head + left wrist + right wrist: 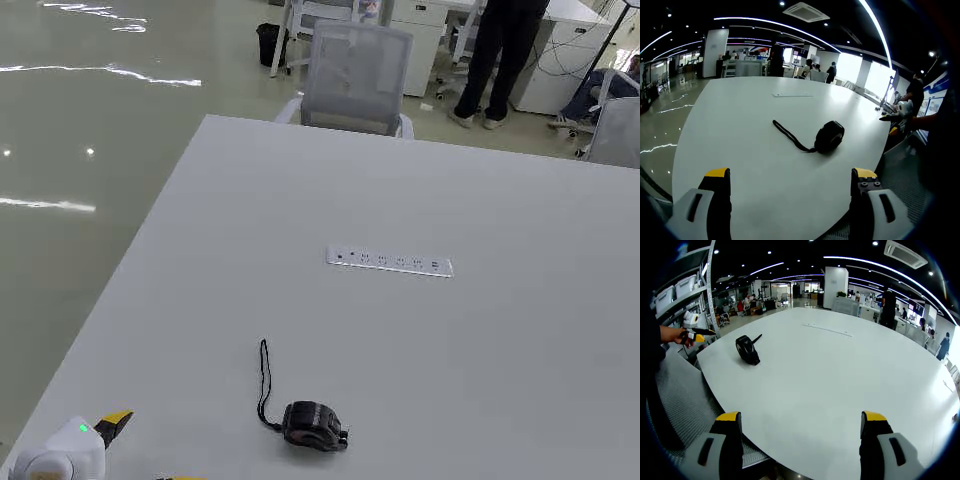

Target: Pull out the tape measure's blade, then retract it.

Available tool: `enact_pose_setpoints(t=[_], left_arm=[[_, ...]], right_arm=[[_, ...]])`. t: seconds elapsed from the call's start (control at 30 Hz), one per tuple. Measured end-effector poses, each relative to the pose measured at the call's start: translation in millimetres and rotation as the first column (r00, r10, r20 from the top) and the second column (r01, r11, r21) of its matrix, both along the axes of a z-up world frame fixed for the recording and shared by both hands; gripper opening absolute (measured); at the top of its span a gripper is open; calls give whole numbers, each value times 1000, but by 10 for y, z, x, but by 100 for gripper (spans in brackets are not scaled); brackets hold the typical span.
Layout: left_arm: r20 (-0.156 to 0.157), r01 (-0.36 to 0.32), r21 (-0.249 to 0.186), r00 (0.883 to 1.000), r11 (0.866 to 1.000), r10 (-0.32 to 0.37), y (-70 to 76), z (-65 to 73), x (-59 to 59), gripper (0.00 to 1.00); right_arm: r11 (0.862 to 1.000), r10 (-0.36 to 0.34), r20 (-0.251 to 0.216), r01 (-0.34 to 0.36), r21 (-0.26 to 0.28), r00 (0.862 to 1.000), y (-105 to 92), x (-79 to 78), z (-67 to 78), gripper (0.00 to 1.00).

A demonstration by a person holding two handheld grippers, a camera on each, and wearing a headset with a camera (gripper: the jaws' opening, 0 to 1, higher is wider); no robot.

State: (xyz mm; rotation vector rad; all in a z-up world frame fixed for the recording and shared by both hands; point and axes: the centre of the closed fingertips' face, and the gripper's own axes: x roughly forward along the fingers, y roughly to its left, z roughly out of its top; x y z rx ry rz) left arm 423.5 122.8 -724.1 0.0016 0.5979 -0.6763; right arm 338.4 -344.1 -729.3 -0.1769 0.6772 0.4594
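The left gripper is being cut off by the head view's edge at 7 o'clock. A standing person is being cropped at 1 o'clock. On the tape measure, the blade tip is showing too small to tell

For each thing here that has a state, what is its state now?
tape measure: lying on the table, blade fully in.
left gripper: open, empty.
right gripper: open, empty.
power strip: nothing plugged in.
chair: empty, at the table's far edge.
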Motion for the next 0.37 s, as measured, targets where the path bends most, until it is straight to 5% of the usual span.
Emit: enact_pose_setpoints(t=[0.37], left_arm=[[0,0,2,1000,1000,0,7,11,7,99]], right_arm=[[1000,-2,0,2,-1,1000,-12,-2,-9,100]])
